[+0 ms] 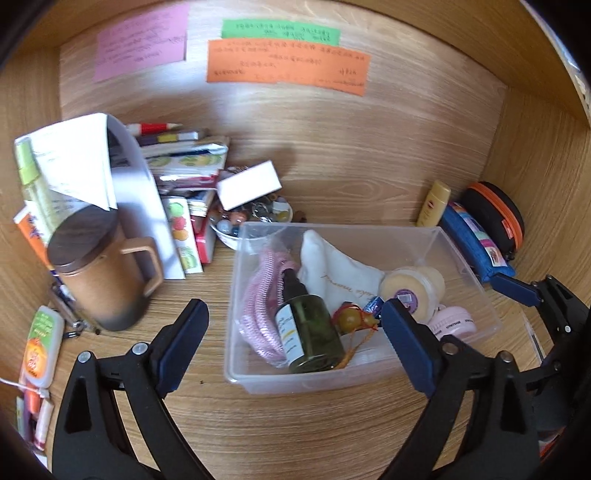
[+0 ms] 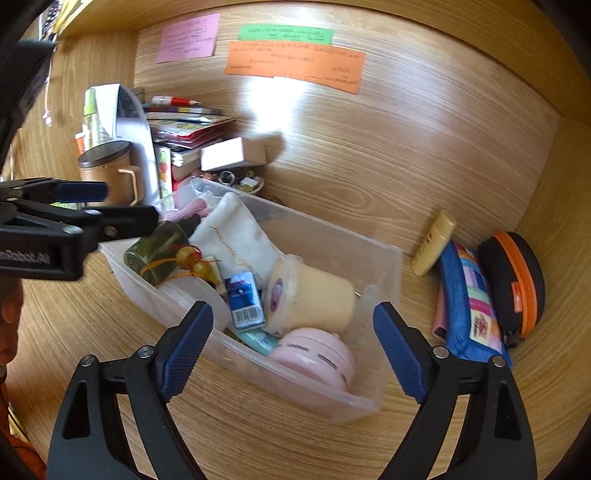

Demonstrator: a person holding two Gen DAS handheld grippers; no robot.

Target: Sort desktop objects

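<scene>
Clear plastic bin [image 1: 458, 258] sits mid-desktop on the wood-grain surface [image 1: 295, 424], holding a dark green spray bottle [image 1: 310, 332], a pink coiled cord [image 1: 258, 317], a white cloth pouch [image 1: 343, 273], a pale yellow tub [image 1: 417, 291], a round pink case [image 2: 314, 356] and a small blue packet [image 2: 243, 299]. Left gripper [image 1: 295, 347] hangs over the bin's near edge, jaws spread wide, nothing between the pads. Right gripper [image 2: 291, 349] hovers at the bin's near corner, jaws likewise wide and holding nothing; the pink case lies below the gap, untouched.

Toward the left edge: a brown lidded mug [image 1: 99, 280], with stacked books and papers [image 1: 184, 177] behind it. A small bowl of trinkets [image 1: 251, 221] stands just behind the bin, a white box [image 1: 247, 184] resting over it. Toward the right edge: a yellow tube [image 1: 434, 203], a blue pencil pouch [image 1: 476, 240] and a black case with an orange zip [image 1: 495, 218], side by side. Pink [image 1: 140, 40], green [image 1: 280, 31] and orange [image 1: 288, 66] notes are stuck on the back panel.
</scene>
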